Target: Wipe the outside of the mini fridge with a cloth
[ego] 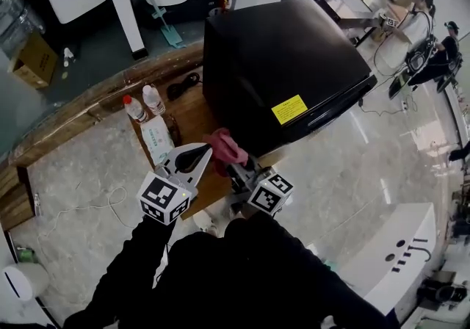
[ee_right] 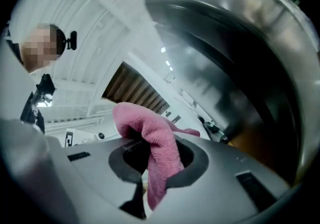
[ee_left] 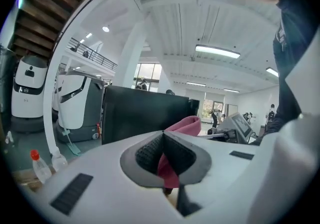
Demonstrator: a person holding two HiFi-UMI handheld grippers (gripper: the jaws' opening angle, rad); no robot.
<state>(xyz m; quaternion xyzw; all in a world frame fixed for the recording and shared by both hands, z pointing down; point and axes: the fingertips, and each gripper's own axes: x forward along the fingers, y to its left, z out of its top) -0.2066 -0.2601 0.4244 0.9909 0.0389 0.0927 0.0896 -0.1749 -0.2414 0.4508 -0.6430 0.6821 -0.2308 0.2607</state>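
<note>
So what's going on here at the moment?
A person holds a pink cloth between both tongs. The left tongs and the right tongs are each shut on it. The cloth is bunched up close to the near lower corner of the black fridge. I cannot tell whether the cloth is touching the fridge yet.

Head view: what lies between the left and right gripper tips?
The pink cloth, bunched between the left gripper and the right gripper in the head view; each gripper view shows its jaws shut on it.
</note>
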